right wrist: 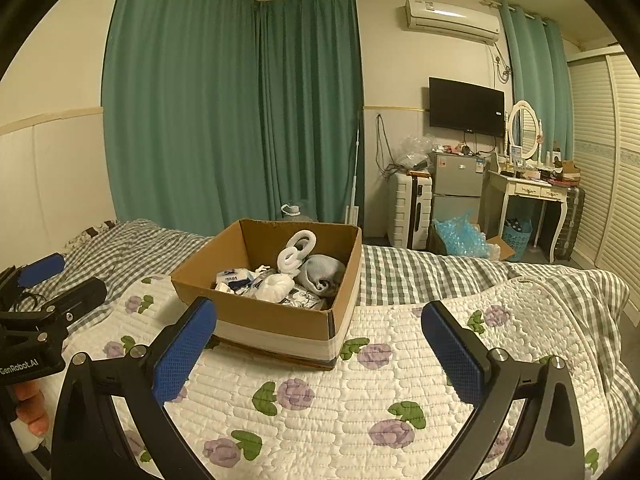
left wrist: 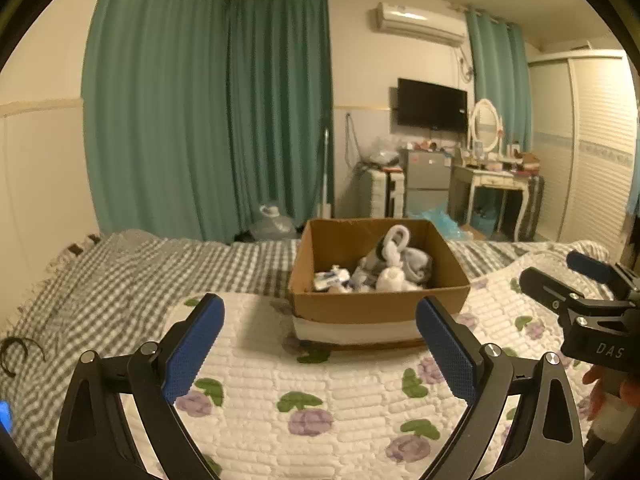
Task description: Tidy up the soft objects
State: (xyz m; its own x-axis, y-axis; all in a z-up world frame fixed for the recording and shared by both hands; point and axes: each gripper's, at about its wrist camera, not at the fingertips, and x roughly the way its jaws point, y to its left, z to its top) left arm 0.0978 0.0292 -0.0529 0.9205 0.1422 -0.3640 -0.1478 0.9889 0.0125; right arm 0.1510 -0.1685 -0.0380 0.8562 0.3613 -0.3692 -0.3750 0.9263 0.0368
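Both tongs spread wide w/ nothing between pads: left gripper point(left wrist: 320, 348) and right gripper point(right wrist: 320, 352) hover over the floral quilt point(right wrist: 320, 412). Cardboard box point(left wrist: 378, 304) sits on the quilt at 12 o'clock, beyond the tips, apart from them. Inside: soft items point(right wrist: 276, 286), incl. white looped piece point(right wrist: 298, 252) and grey bundle point(right wrist: 322, 274) toward 1 o'clock.

Bed with grey-and-white checked seersucker sheet point(left wrist: 132, 276) point(right wrist: 420, 272). White quilted blanket with purple flowers and green leaves point(left wrist: 304, 384) point(right wrist: 320, 396) spread over its near part. Open brown cardboard box with white tape band round the base point(left wrist: 380, 304) point(right wrist: 276, 320) sits on the quilt's far edge. Thin dark curved cord point(left wrist: 18, 350) lies on the checked sheet, left side.
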